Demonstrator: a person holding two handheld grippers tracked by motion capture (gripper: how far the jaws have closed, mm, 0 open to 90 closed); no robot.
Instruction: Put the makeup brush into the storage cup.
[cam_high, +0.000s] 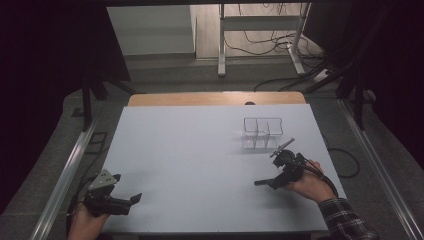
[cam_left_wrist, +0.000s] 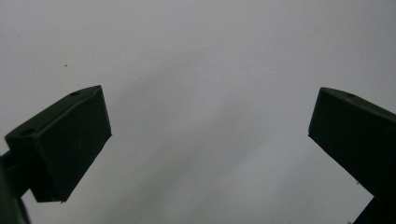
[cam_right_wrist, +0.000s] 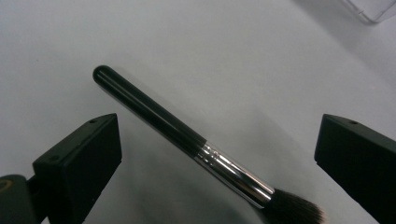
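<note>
A makeup brush (cam_right_wrist: 187, 135) with a black handle, silver ferrule and dark bristles lies on the pale table (cam_high: 190, 150). My right gripper (cam_right_wrist: 217, 133) is open, and the brush lies slantwise between its jaws, touching neither. In the high view, a hand in a plaid sleeve holds the right gripper (cam_high: 274, 180) at the front right of the table. My left gripper (cam_high: 131, 201) rests at the front left corner. It is open over bare table (cam_left_wrist: 210, 140) with nothing between its fingers.
A clear plastic organizer (cam_high: 262, 132) with several compartments stands on the table just beyond the right gripper; its corner (cam_right_wrist: 373, 9) shows in the right gripper view. Beyond the table are a metal frame's legs (cam_high: 222, 45) and cables on the floor.
</note>
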